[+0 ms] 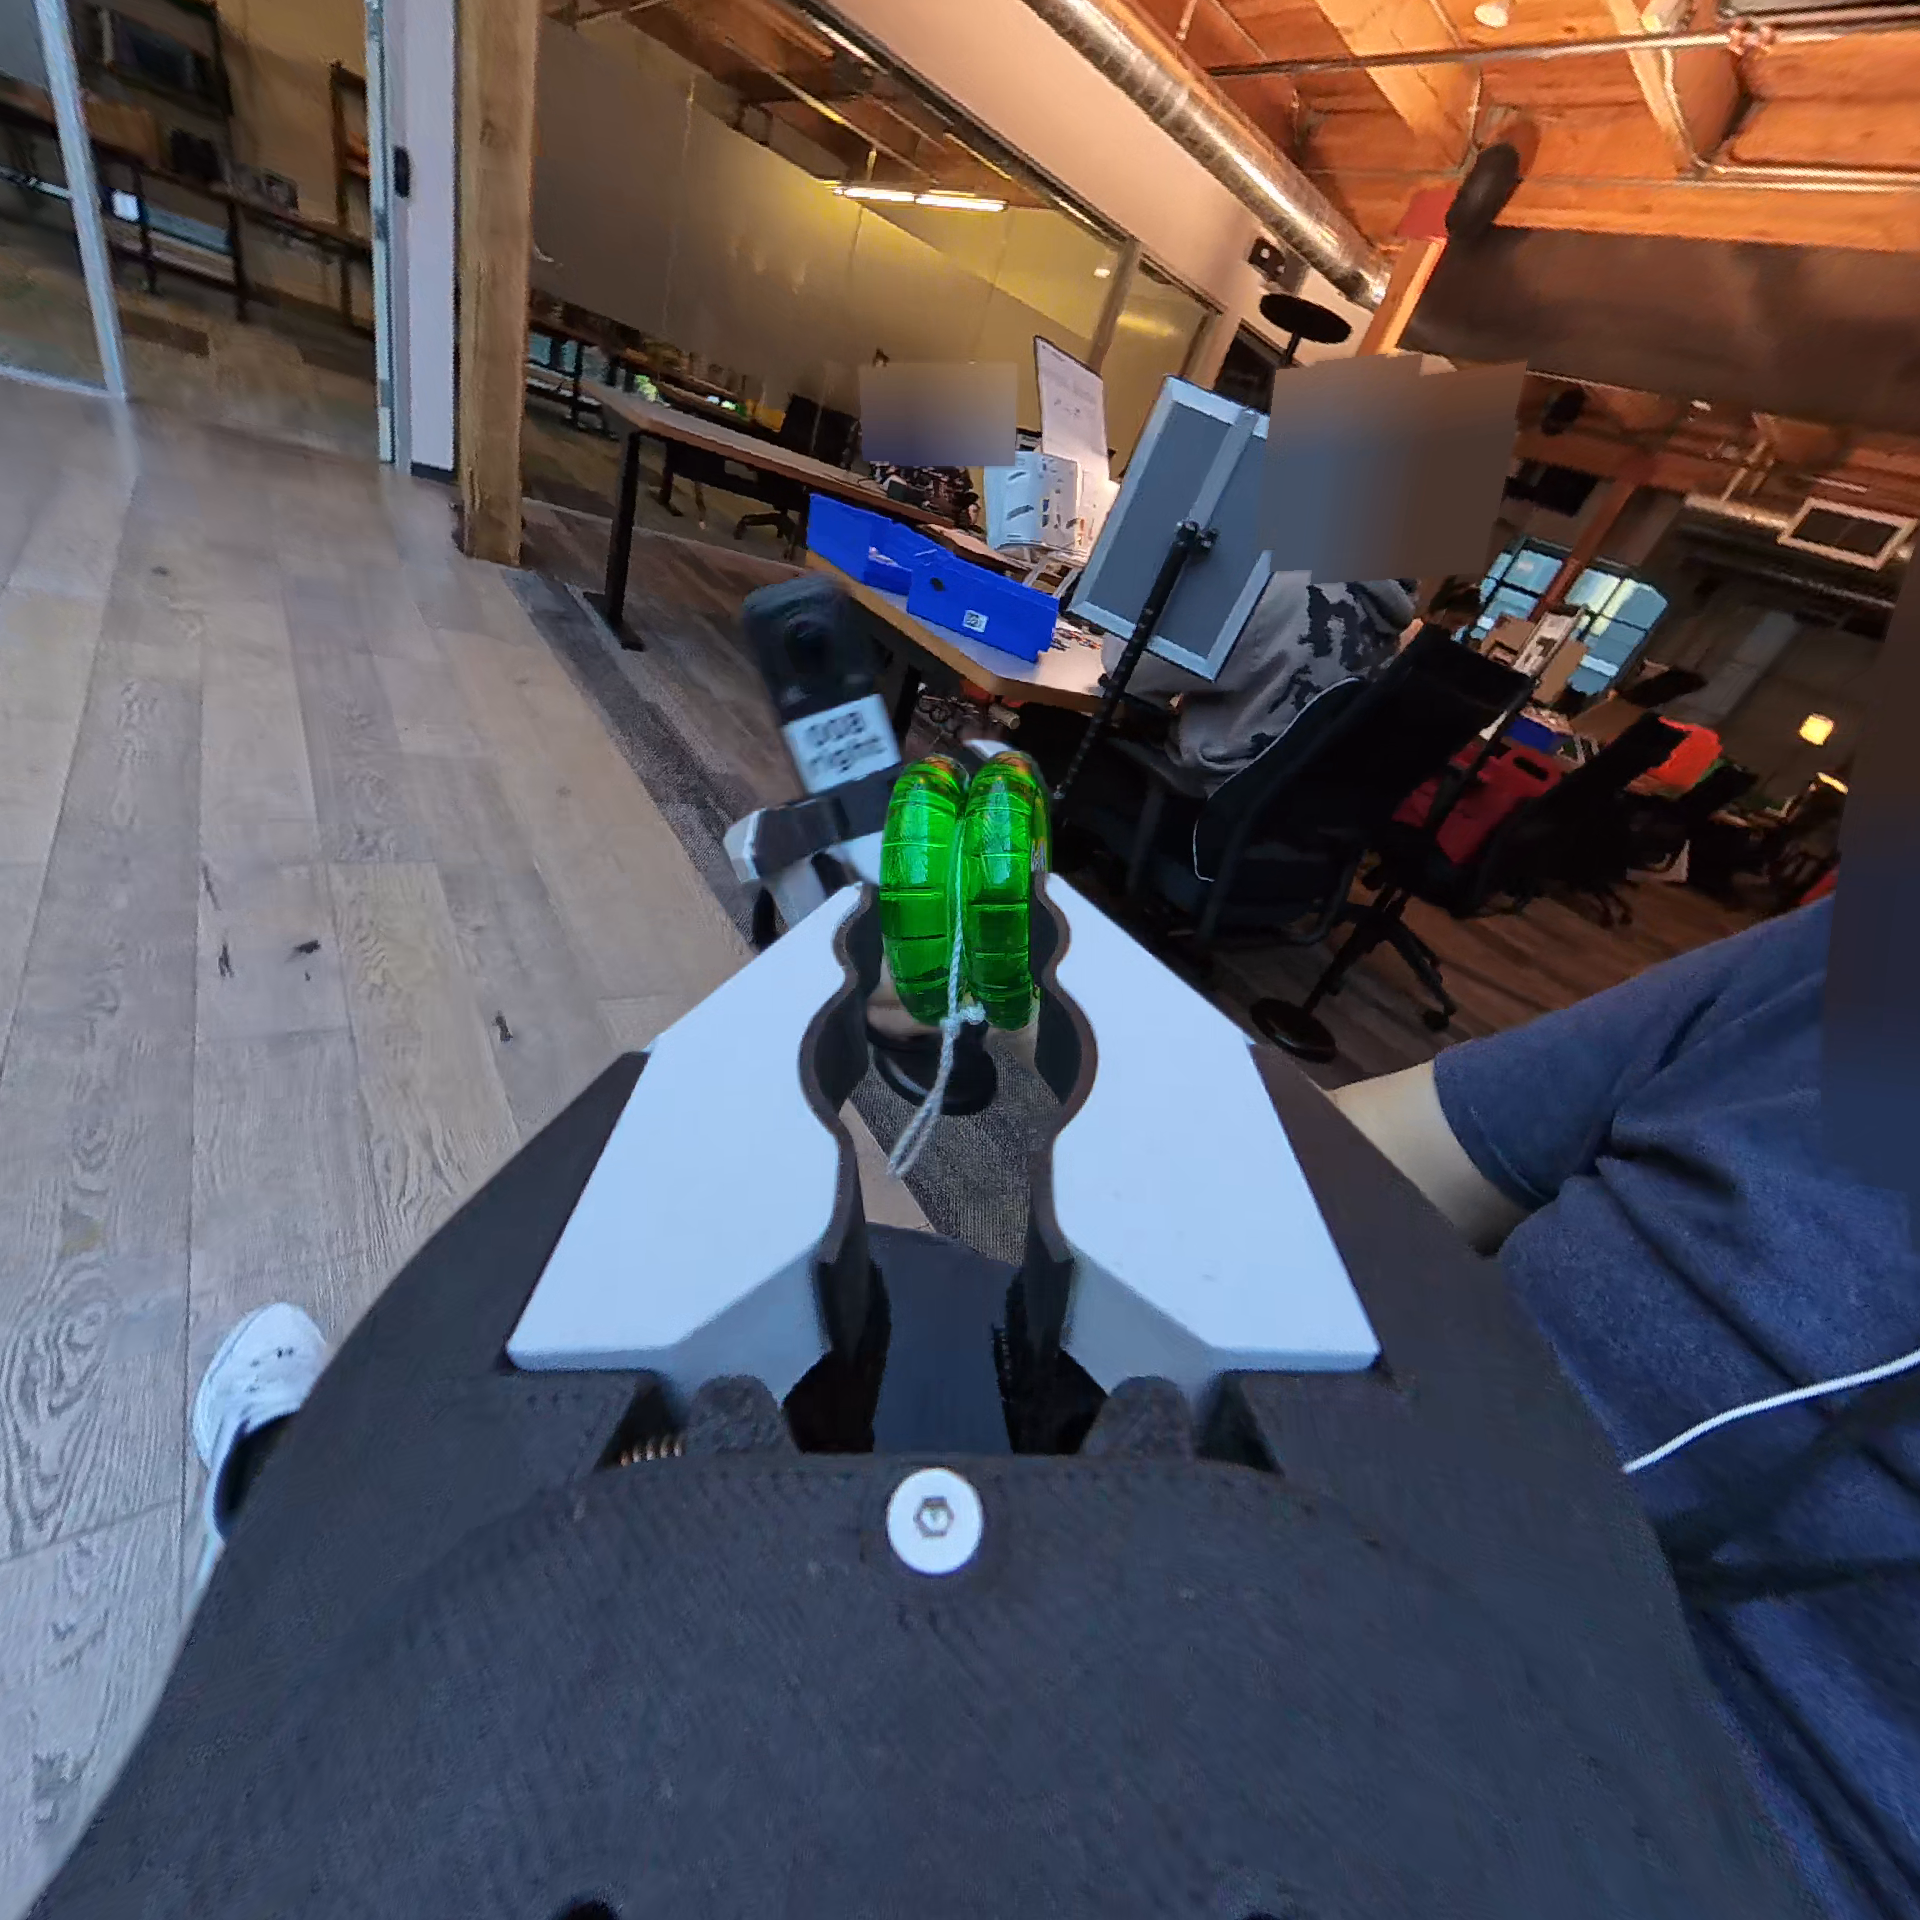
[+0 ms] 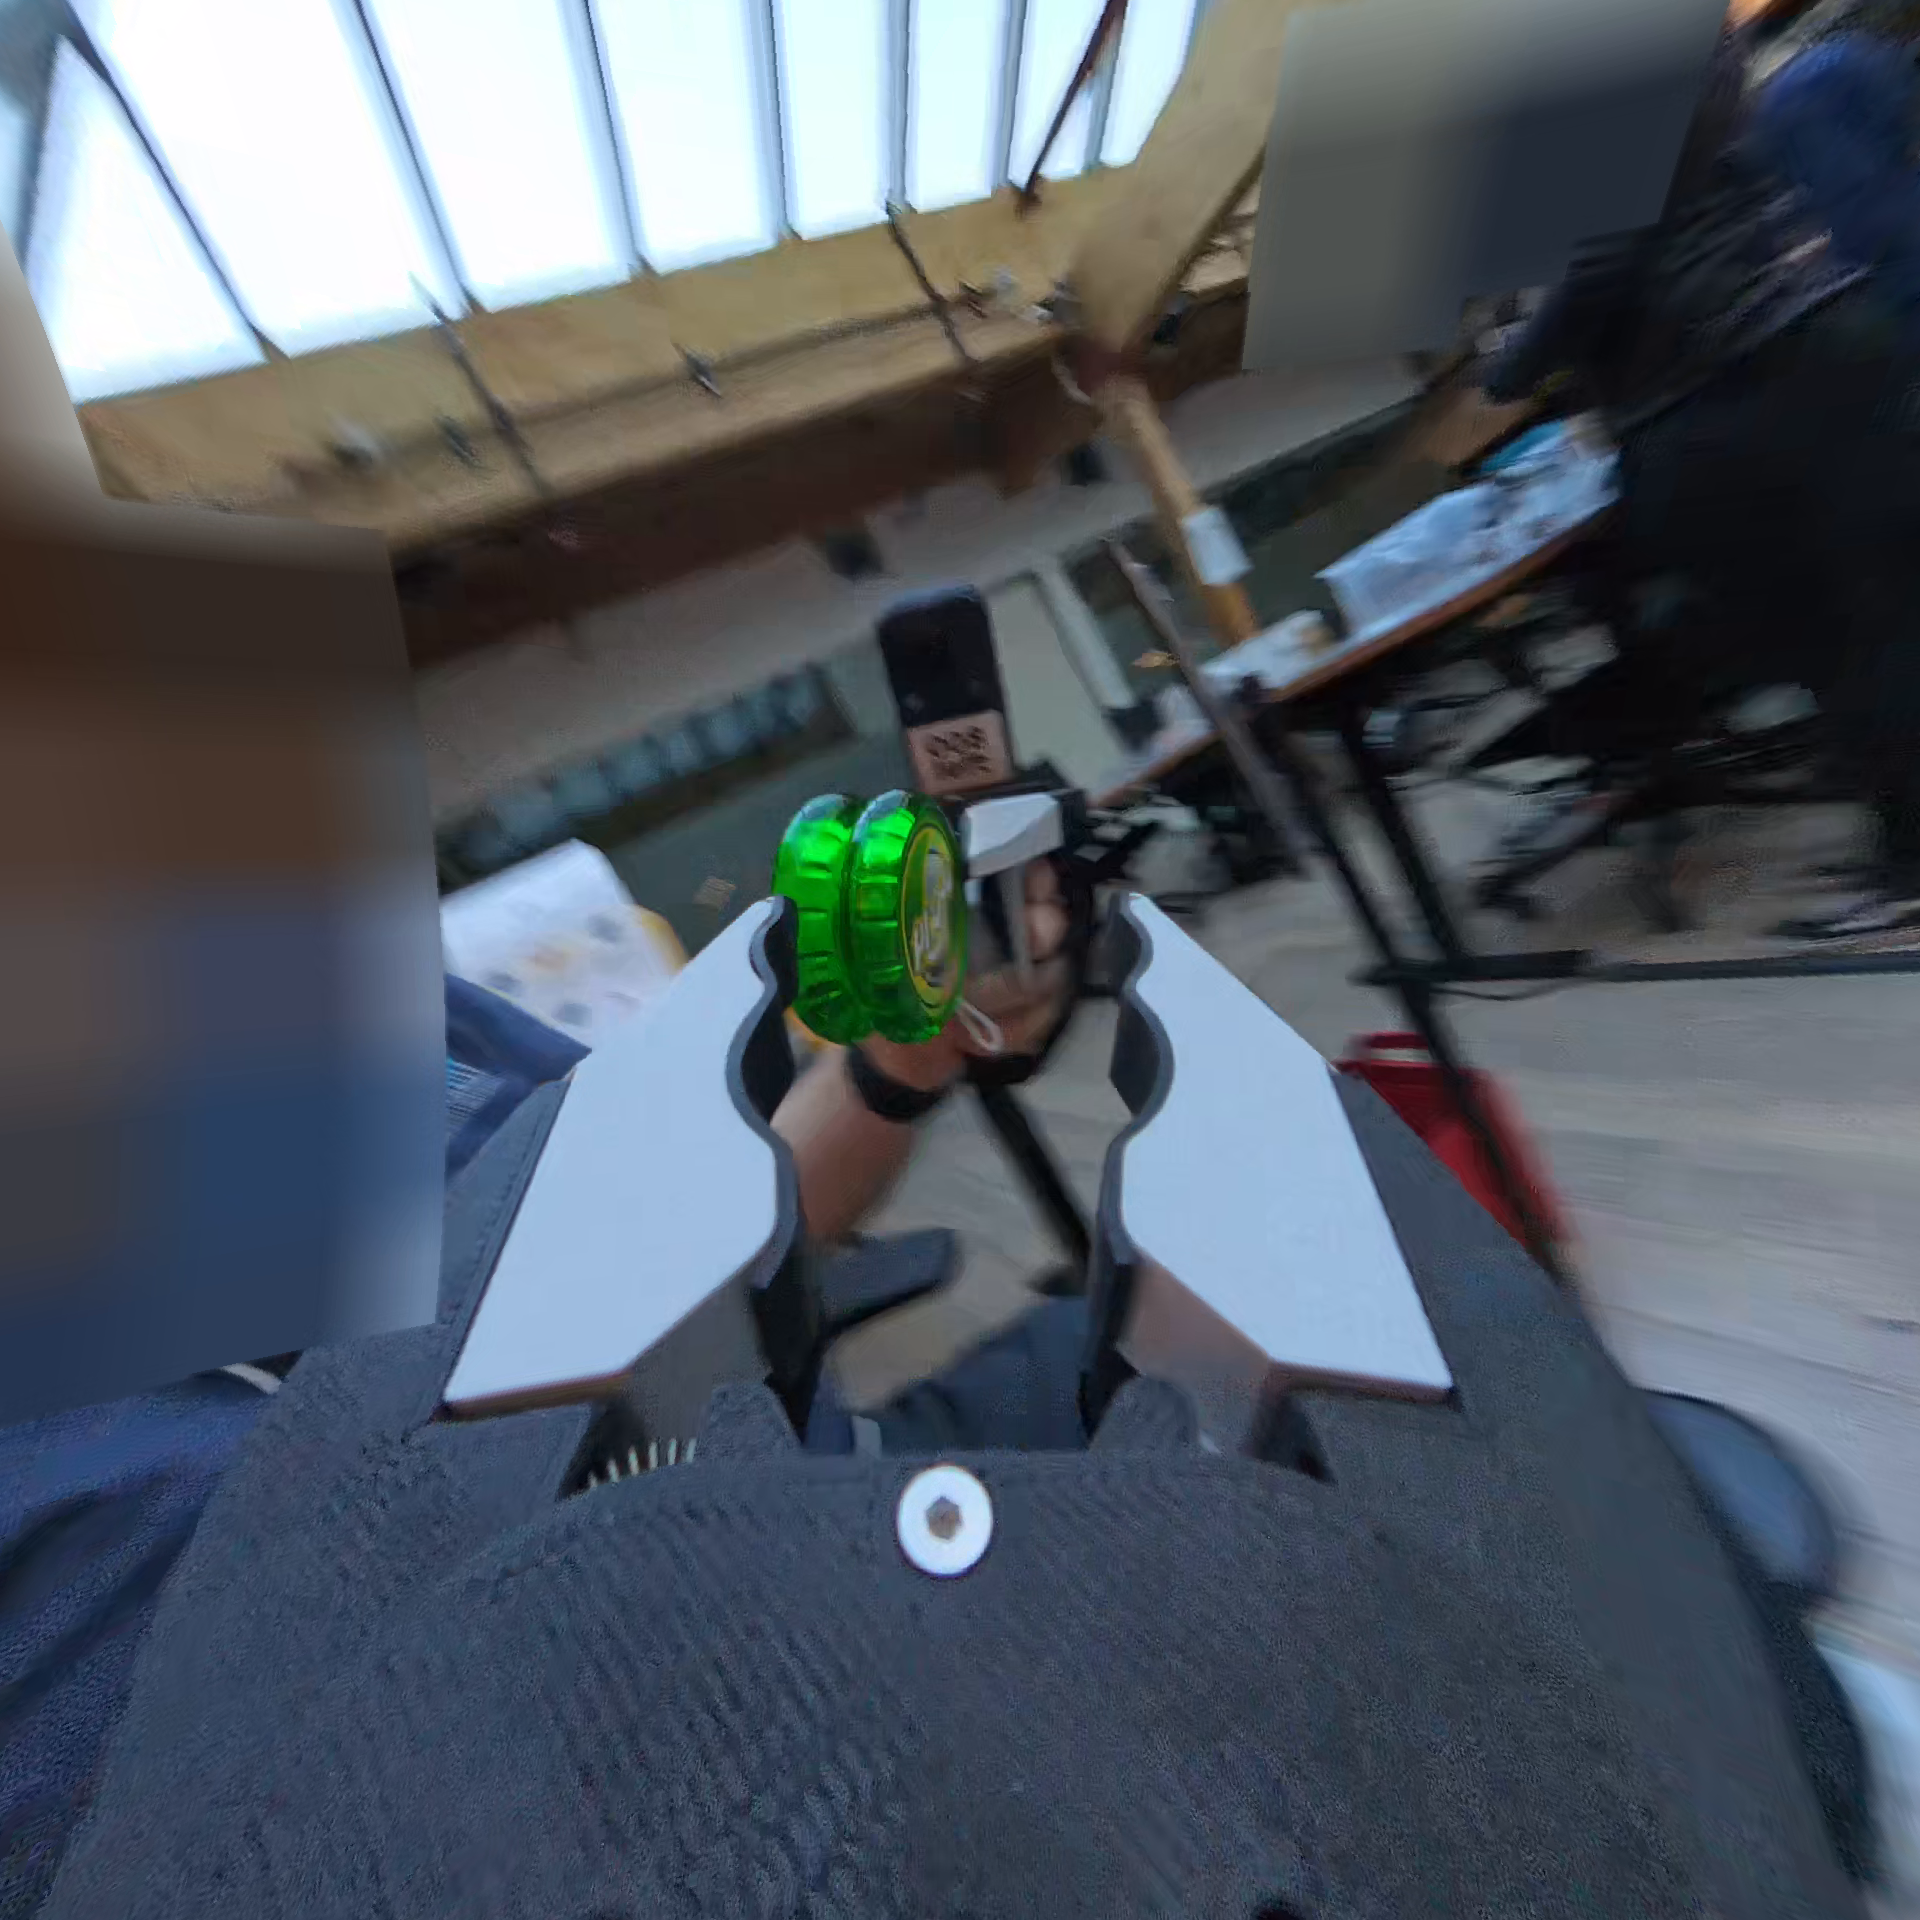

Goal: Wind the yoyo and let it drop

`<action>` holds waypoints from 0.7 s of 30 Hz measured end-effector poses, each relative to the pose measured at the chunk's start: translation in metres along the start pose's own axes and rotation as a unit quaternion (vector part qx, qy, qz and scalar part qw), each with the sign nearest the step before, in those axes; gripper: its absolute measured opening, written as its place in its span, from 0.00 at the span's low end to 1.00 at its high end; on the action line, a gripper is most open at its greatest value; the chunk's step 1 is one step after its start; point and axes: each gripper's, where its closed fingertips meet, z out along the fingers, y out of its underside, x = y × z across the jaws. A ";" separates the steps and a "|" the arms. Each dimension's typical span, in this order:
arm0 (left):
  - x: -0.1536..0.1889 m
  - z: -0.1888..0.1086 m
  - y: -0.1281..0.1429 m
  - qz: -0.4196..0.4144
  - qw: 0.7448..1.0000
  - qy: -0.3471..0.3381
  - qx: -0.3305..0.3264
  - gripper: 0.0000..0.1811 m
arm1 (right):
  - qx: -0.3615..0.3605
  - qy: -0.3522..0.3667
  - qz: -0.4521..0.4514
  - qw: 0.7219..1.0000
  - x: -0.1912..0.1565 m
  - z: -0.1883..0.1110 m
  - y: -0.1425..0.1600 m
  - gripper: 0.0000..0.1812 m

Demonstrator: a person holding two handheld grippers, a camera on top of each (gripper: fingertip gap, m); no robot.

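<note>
Left gripper [image 1: 961, 935] pinches green yoyo [image 1: 961, 888] at fingertips, twelve o'clock; white string [image 1: 930, 1091] dangles toward six. Right gripper [image 2: 951, 925] spread wide, yoyo [image 2: 873, 920] near its left fingertip, touching unclear.

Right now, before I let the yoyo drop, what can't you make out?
- Left wrist view: how much string is wound, because the halves of the yoyo hide the groove.
- Right wrist view: whether the open right tongs touch the yoyo, because motion blur smears the near fingertip.
- Right wrist view: the grip of the left tongs, mostly hidden behind the yoyo.
</note>
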 end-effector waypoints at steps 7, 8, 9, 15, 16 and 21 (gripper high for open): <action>-0.031 -0.011 0.010 -0.063 0.995 -0.075 -0.016 0.15 | -0.126 0.193 -0.447 0.864 -0.010 0.016 0.011 0.42; -0.035 -0.011 0.014 -0.061 0.994 -0.090 -0.026 0.15 | -0.151 0.211 -0.456 0.852 -0.005 0.019 0.016 0.46; -0.040 -0.010 0.019 -0.057 0.992 -0.108 -0.037 0.15 | -0.178 0.230 -0.464 0.836 0.001 0.022 0.022 0.49; -0.061 -0.006 0.038 -0.028 0.976 -0.196 -0.090 0.15 | -0.330 0.388 -0.537 0.672 0.054 0.010 0.040 0.43; -0.064 -0.005 0.040 -0.024 0.973 -0.209 -0.096 0.15 | -0.341 0.394 -0.550 0.653 0.057 0.010 0.043 0.42; -0.069 -0.002 0.047 -0.025 0.966 -0.235 -0.108 0.15 | -0.353 0.423 -0.532 0.643 0.080 0.006 0.054 0.37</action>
